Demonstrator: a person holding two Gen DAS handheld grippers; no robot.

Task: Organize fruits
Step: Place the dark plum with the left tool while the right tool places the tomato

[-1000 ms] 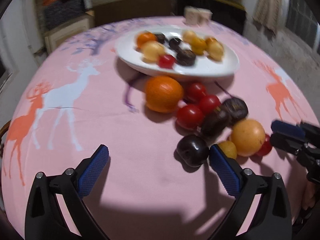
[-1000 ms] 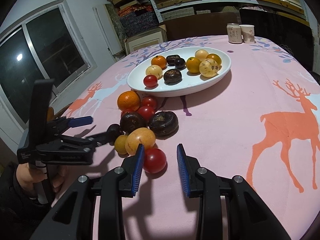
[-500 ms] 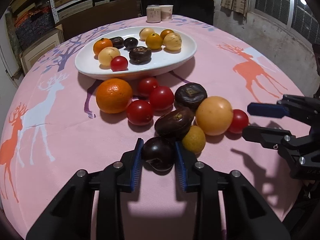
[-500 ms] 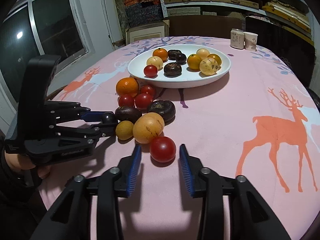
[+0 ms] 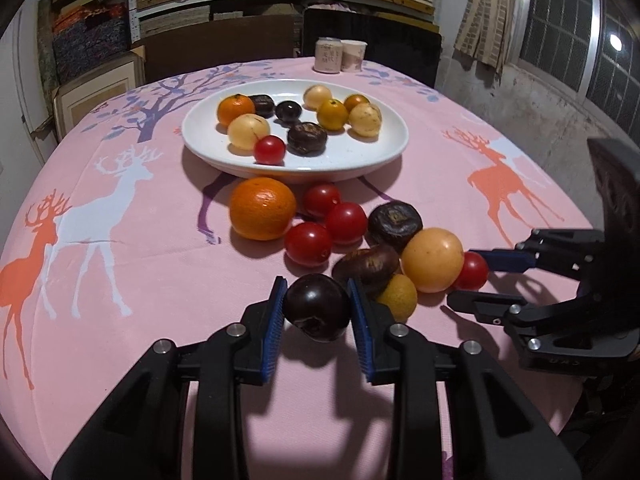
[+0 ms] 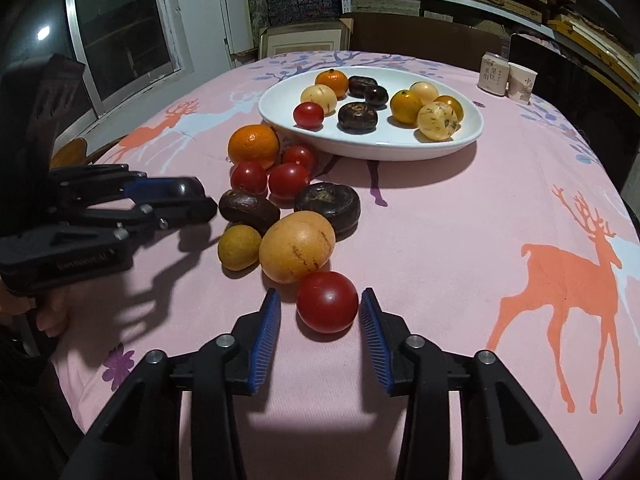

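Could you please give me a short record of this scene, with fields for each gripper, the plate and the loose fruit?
left gripper: shut on the dark plum, pads pressing both its sides
right gripper: jaws closing around a red tomato; gaps still show on both sides
plate: white, oval, holding nine fruits
loose fruit: an orange, three more tomatoes, two dark brown fruits, a large yellow fruit and a small yellow one, clustered on the tablecloth
behind plate: two paper cups
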